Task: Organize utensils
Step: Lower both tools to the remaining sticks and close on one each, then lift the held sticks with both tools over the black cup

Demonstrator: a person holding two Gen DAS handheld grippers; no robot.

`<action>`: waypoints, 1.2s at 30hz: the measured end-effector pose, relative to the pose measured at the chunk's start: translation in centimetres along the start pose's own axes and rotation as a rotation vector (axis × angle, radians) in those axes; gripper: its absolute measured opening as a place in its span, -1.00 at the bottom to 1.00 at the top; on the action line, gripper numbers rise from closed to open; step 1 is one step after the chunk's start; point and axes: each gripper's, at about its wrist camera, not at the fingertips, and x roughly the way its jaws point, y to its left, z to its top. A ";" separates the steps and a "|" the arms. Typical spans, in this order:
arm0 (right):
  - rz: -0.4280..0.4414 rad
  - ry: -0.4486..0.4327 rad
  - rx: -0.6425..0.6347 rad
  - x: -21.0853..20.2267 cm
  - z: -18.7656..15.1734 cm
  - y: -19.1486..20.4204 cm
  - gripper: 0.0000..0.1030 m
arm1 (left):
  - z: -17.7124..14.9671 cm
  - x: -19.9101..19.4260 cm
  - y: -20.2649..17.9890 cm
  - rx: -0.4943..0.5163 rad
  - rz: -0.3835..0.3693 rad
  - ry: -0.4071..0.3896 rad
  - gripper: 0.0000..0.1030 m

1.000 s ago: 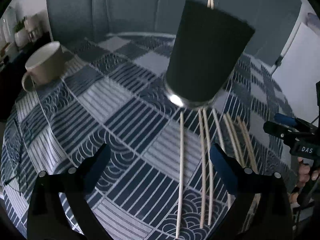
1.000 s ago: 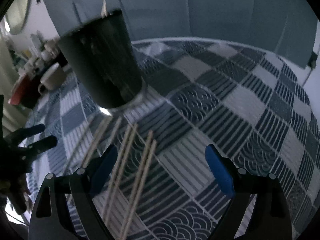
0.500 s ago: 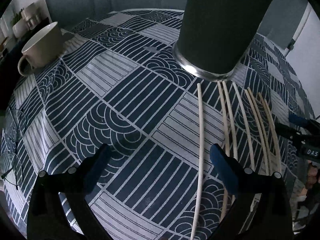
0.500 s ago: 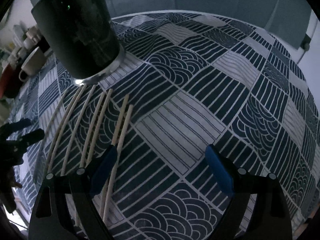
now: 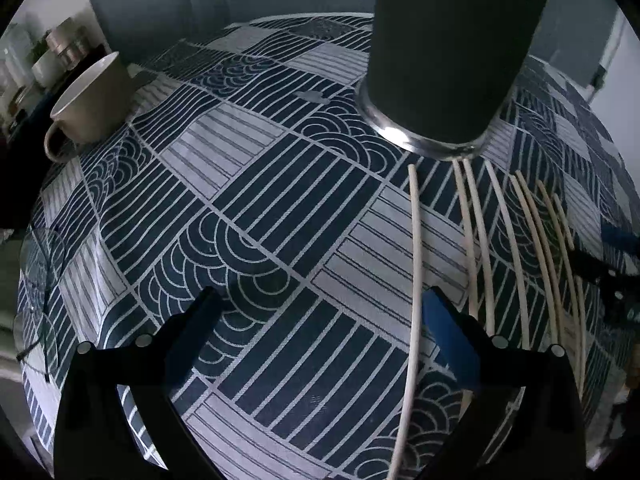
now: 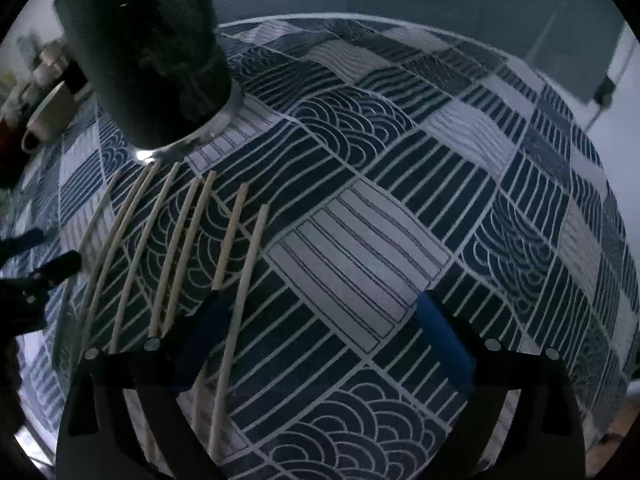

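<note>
Several pale wooden chopsticks (image 5: pixel 480 240) lie side by side on the patterned tablecloth in front of a tall dark tumbler (image 5: pixel 452 48) with a shiny base. They also show in the right wrist view (image 6: pixel 176 240), below the tumbler (image 6: pixel 148 52). My left gripper (image 5: pixel 320 312) is open and empty, low over the cloth, with the leftmost chopstick (image 5: pixel 416 260) just inside its right finger. My right gripper (image 6: pixel 320 316) is open and empty; the rightmost chopstick (image 6: pixel 244 280) lies just inside its left finger.
A beige mug (image 5: pixel 92 104) stands at the far left of the round table (image 5: pixel 240 200); it also shows in the right wrist view (image 6: pixel 48 116). Jars and clutter sit behind it. Glasses (image 5: pixel 40 280) lie at the left table edge.
Both grippers have moved down and closer to the chopsticks and tumbler. The tumbler now fills more of each view and its top is cut off. Both grippers stay open.
</note>
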 end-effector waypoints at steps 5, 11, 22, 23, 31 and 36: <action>-0.004 0.031 -0.008 0.0 -0.1 -0.2 0.75 | 0.3 0.1 -0.1 -0.028 0.019 0.050 0.92; 0.014 0.043 -0.046 -1.1 -0.8 -0.7 0.17 | 0.0 0.1 0.2 0.013 -0.007 0.067 0.88; -0.020 0.062 -0.049 -2.2 -2.2 -3.5 -0.92 | -1.5 -1.8 2.3 0.005 -0.014 0.083 -0.17; -0.025 0.068 -0.040 -2.2 -2.1 -3.9 -0.92 | -1.6 -1.9 2.9 -0.001 -0.014 0.088 -0.38; 0.036 0.105 0.086 -2.7 -1.9 -7.5 -0.92 | -2.0 -1.9 7.0 -0.161 -0.135 0.159 -0.91; 0.052 0.064 0.138 -4.4 -1.0 -9.5 -0.92 | -1.5 -3.0 7.9 -0.207 -0.151 0.139 -0.91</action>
